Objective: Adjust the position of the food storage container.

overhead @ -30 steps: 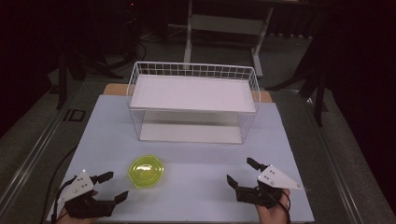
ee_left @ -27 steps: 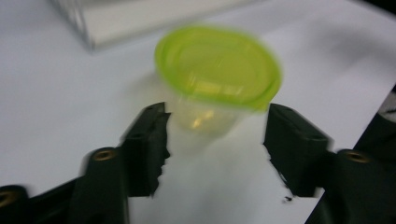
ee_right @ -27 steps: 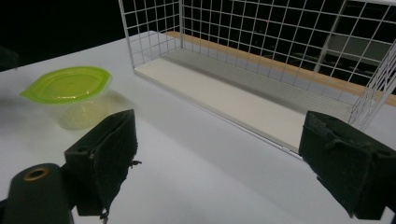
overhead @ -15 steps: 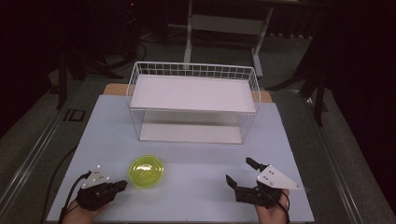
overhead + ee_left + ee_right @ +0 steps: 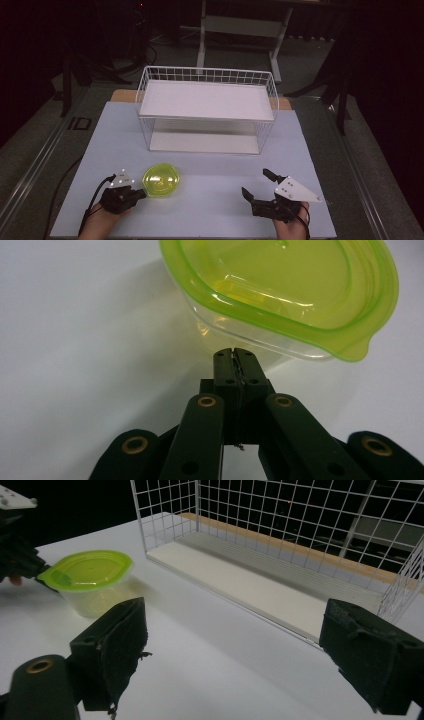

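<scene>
A: Left gripper [image 5: 135,194] status?

B: Jaws pressed fully together, nothing between them. In the left gripper view the tips [image 5: 234,356] sit just below the rim of the green container [image 5: 285,290], at or very close to its clear side wall; contact can't be confirmed from that angle.

A: Container position?

B: On the bench [image 5: 210,200], near the front edge, left of centre. In the high view the green container [image 5: 161,180] is upright, with its green lid on a clear tub. The left gripper lies just beside it on its left, held by a hand [image 5: 107,212] coming in from the bench's front edge.

A: Right gripper?

B: Right gripper [image 5: 257,184] is near the front right corner, jaws spread wide, holding nothing. Its own view shows the 2 padded jaws far apart, with bare bench between them. It is well apart from the container.

A: Anything else on the bench?

B: 1 white wire basket [image 5: 207,112] toward the back edge, centred, with a white shelf board on top and a white base panel below. Its open front side faces the grippers.
</scene>
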A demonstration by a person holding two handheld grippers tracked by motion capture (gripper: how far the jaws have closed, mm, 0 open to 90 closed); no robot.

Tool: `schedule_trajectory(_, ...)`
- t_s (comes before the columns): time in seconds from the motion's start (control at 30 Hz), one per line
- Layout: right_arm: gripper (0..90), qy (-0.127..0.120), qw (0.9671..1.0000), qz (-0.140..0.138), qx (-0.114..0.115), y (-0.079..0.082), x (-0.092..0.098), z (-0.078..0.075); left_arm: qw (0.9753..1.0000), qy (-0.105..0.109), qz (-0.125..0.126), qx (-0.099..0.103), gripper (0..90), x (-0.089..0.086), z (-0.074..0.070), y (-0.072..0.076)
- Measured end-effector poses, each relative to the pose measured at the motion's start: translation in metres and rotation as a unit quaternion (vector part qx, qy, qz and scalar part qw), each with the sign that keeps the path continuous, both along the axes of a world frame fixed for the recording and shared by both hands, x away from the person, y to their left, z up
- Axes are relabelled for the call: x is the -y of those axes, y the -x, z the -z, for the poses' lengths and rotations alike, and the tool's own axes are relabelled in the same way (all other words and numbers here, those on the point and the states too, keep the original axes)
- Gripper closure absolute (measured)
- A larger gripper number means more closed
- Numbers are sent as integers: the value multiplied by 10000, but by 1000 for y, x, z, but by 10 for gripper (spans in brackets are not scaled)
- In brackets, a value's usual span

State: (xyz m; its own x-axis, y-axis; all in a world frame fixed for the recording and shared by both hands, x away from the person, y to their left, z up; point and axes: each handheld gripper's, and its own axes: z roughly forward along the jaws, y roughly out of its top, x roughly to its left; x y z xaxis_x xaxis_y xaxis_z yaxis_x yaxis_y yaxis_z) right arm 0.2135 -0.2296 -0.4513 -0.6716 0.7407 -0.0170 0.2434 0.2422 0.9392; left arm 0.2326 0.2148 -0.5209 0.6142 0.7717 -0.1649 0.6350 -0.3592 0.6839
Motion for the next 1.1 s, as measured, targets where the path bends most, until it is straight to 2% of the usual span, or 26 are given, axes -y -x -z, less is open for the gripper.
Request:
schedule_trajectory(0.17,119,-5,10000,-8,-8,0,0,0,9999,141,94,-22,900,12,-2,-15)
schedule_trajectory(0.33,119,23,10000,-22,-13,0,0,0,9995,56,319,-59,900,28,0,-26)
schedule_trajectory(0.5,119,-3,10000,-6,-4,1,1,0,9997,116,184,-129,900,30,4,-33)
schedule_trajectory(0.7,119,0,10000,-25,-7,0,0,0,9999,129,-58,-20,900,19,0,-27)
schedule_trajectory(0.83,119,23,10000,-48,1,1,-1,-1,9998,151,-99,-33,900,20,-2,-28)
schedule_trajectory(1.1,119,37,10000,-39,1,1,-1,-1,9999,115,-31,-25,900,36,-1,-39)
